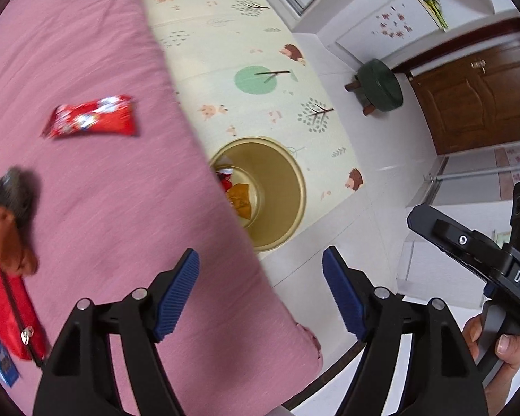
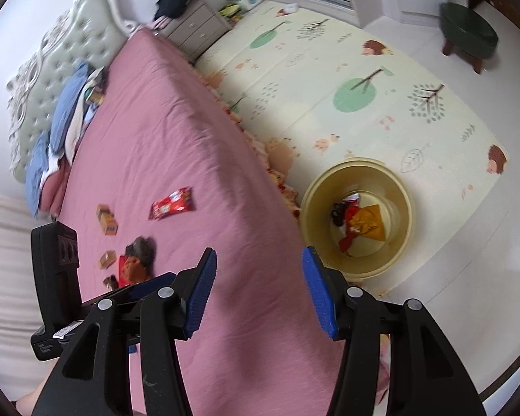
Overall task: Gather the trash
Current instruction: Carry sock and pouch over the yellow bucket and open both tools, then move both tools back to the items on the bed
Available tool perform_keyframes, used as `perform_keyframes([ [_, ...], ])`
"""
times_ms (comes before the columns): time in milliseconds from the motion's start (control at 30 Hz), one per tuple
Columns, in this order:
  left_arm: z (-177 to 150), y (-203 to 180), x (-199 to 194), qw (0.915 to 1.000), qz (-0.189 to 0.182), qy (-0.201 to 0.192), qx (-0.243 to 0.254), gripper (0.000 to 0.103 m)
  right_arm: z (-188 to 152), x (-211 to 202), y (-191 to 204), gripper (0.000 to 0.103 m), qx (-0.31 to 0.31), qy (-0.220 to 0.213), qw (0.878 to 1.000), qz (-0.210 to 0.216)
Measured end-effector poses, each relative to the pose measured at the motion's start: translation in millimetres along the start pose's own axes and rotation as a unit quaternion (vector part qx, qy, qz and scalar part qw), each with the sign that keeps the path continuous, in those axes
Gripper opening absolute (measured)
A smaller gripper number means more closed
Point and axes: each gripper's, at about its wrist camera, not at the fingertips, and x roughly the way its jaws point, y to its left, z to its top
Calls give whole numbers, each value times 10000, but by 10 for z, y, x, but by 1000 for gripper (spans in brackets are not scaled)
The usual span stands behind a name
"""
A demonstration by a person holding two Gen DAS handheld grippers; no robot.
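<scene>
Closest to us, our left gripper (image 1: pixel 260 293) and our right gripper (image 2: pixel 258 293) both stand with their blue pads apart and nothing between them, poised over the near edge of the pink bed (image 2: pixel 176 145). Just beyond, on the bedspread, several pieces of trash are left to gather: a red packet (image 1: pixel 7 315) with a brown and grey crumpled lump (image 1: pixel 8 222) lying on its upper end, a few small brown boxes (image 2: pixel 106 220) beside them, and farther up the cover a red snack wrapper (image 1: pixel 92 117) lying flat on its own. On the floor beside the bed, on the patterned play mat (image 2: pixel 381 79), sits the yellow bin (image 2: pixel 357 222), which already holds an orange wrapper (image 2: pixel 365 223) along with some red and dark scraps. We judge the task as partly done: some litter is in the bin, but most of what shows on the bed is untouched, so the next move is probably to reach back for the nearest pieces. Farther off are a green stool (image 2: pixel 468 33), a grey nightstand (image 2: pixel 197 27) and the padded headboard (image 2: pixel 66 55) with bedding piled against it.
</scene>
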Motion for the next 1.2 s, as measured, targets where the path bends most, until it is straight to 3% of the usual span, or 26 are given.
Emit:
perform_keyframes([
  [367, -544, 831, -575, 9981, 324, -361, -391, 73, -465, 346, 979, 51, -658, 410, 9966, 283],
  [633, -1007, 1658, -937, 9926, 609, -476, -937, 73, -930, 727, 1670, 51, -1070, 743, 9905, 443],
  [700, -1083, 1822, -989, 9911, 687, -484, -1038, 73, -1059, 825, 1846, 55, -1210, 806, 9884, 448],
  [833, -1264, 2226, -1112, 9872, 876, -513, -1229, 73, -1257, 1001, 2076, 56, -1335, 925, 9857, 454],
  [967, -1397, 2557, -1187, 9835, 1012, -512, -1410, 74, -1384, 1166, 2243, 63, -1352, 911, 9859, 373],
  [1200, -1553, 2983, -1216, 9801, 1292, -482, -1426, 76, -1463, 1489, 2413, 69, -1282, 975, 9868, 181],
])
